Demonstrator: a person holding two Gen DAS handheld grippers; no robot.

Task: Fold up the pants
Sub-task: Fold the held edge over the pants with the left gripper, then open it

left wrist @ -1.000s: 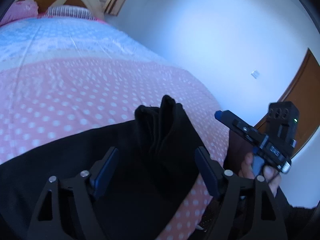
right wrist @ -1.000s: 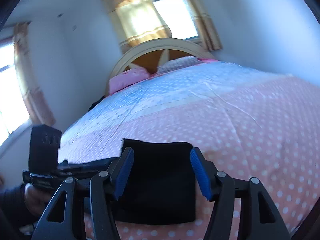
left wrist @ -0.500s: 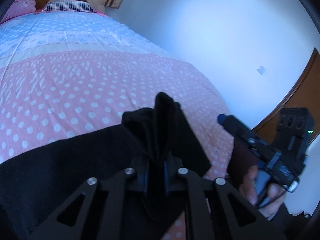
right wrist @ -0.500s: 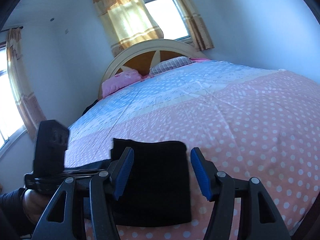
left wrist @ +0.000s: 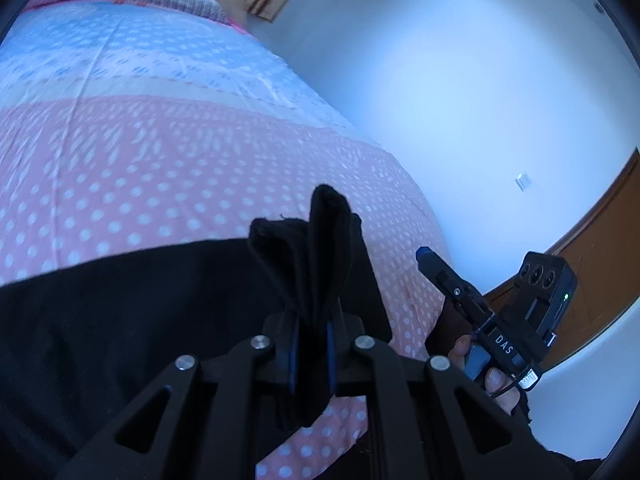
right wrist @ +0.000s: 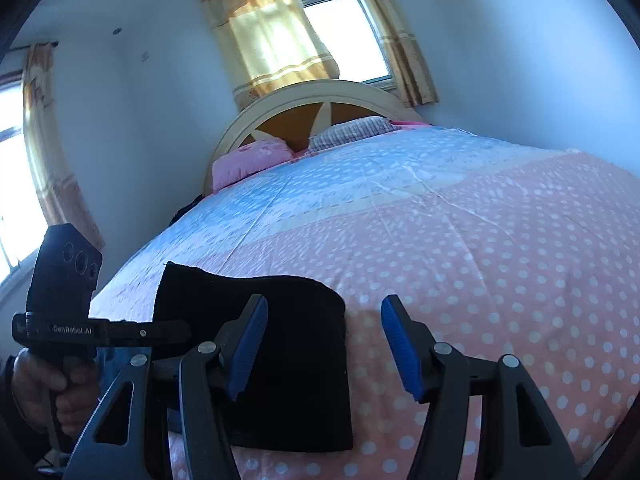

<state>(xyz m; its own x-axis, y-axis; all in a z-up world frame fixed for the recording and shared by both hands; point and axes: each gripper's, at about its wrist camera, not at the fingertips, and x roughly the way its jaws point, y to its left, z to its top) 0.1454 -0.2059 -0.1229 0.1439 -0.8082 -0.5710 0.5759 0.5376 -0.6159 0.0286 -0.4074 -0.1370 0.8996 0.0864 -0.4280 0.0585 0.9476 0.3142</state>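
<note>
Black pants (left wrist: 132, 320) lie folded near the foot edge of the bed. My left gripper (left wrist: 310, 350) is shut on a bunched corner of the pants, and the pinched cloth sticks up in a peak (left wrist: 326, 220) above the jaws. In the right wrist view the pants (right wrist: 296, 360) form a flat dark rectangle on the pink dotted cover. My right gripper (right wrist: 324, 346) hovers open over the rectangle's right edge, with nothing between its blue pads (right wrist: 400, 344). A hand holds each gripper; the left gripper's body (right wrist: 64, 320) shows at the left of the right wrist view.
The bed (right wrist: 480, 248) has a pink polka-dot and pale blue cover, two pillows (right wrist: 252, 160) and a cream headboard (right wrist: 320, 100). A white wall (left wrist: 460, 100) runs along its right side, with a wooden door (left wrist: 600, 260) near the foot. Curtained windows (right wrist: 320, 28) stand behind the headboard.
My left gripper went from open around the raised pants fold to shut on it, then lifted slightly. The right gripper stayed open and drifted to the right over the pants' edge.
</note>
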